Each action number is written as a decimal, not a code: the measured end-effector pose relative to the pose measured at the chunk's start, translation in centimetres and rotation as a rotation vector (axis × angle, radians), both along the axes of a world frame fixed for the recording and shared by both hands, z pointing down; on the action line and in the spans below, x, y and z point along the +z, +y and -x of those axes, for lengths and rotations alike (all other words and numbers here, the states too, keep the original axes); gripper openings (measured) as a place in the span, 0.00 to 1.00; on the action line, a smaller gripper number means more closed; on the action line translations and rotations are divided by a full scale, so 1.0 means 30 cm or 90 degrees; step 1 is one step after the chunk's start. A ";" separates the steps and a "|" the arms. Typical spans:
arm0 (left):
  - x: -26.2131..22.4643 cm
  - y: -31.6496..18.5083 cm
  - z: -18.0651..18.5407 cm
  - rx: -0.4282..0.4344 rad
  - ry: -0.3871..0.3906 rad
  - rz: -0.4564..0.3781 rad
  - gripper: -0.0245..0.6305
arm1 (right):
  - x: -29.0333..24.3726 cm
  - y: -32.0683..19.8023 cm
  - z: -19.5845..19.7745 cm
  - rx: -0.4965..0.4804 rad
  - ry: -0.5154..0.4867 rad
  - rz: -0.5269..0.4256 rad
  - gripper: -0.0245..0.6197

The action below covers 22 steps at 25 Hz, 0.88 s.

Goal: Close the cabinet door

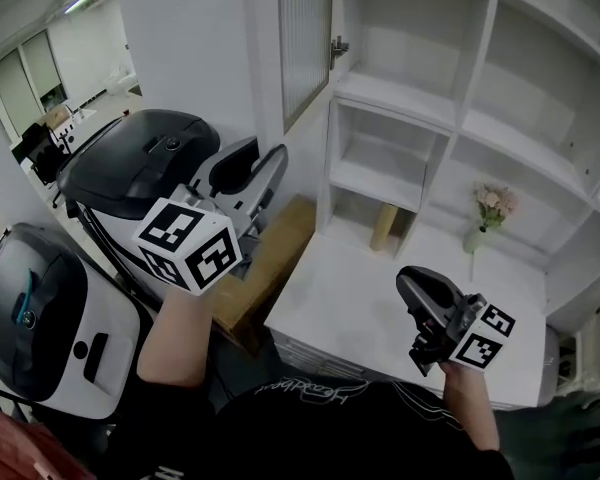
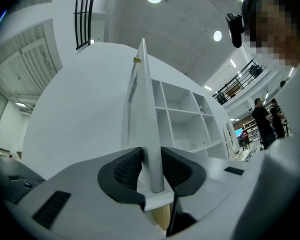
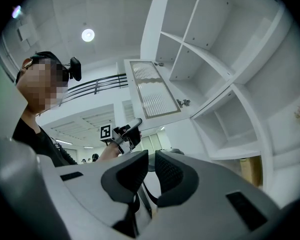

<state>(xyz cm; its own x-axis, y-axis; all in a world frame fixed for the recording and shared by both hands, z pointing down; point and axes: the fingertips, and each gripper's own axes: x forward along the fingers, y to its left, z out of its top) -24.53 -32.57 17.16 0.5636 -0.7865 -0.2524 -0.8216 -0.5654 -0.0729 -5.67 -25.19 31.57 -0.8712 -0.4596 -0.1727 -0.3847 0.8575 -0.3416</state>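
Left gripper view: cabinet door [image 2: 149, 124] seen edge-on between the fingers of the left gripper [image 2: 151, 169], pads pressing both faces.
Right gripper view: the door's ribbed face swung open from the shelving; right gripper [image 3: 151, 169] fingers narrowly apart, empty.

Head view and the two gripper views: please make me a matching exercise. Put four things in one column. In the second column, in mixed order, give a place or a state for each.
Things
1. cabinet door
2. left gripper
3. right gripper
4. vase

Places or states
A. nothing between its jaws
B. stands on the white counter, with pink flowers in it
C. swung open
D. the door's edge stands between its jaws

Right pairs: 1-C, 2-D, 3-A, 4-B
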 end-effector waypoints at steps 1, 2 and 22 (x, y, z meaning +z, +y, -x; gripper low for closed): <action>0.000 0.003 -0.013 -0.006 -0.004 0.000 0.23 | -0.007 -0.004 -0.014 -0.005 0.000 -0.002 0.14; 0.000 0.005 -0.026 -0.012 -0.007 0.001 0.23 | -0.013 -0.009 -0.028 -0.010 0.000 -0.003 0.14; 0.003 0.009 -0.285 -0.148 -0.026 0.006 0.25 | -0.034 -0.068 -0.287 -0.088 -0.032 -0.001 0.14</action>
<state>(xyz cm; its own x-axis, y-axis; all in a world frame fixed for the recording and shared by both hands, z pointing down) -15.97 -32.29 17.24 0.3763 -0.8985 -0.2260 -0.9264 -0.3617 -0.1044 2.95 -27.23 30.54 -0.9164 -0.3350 -0.2190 -0.2446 0.9019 -0.3562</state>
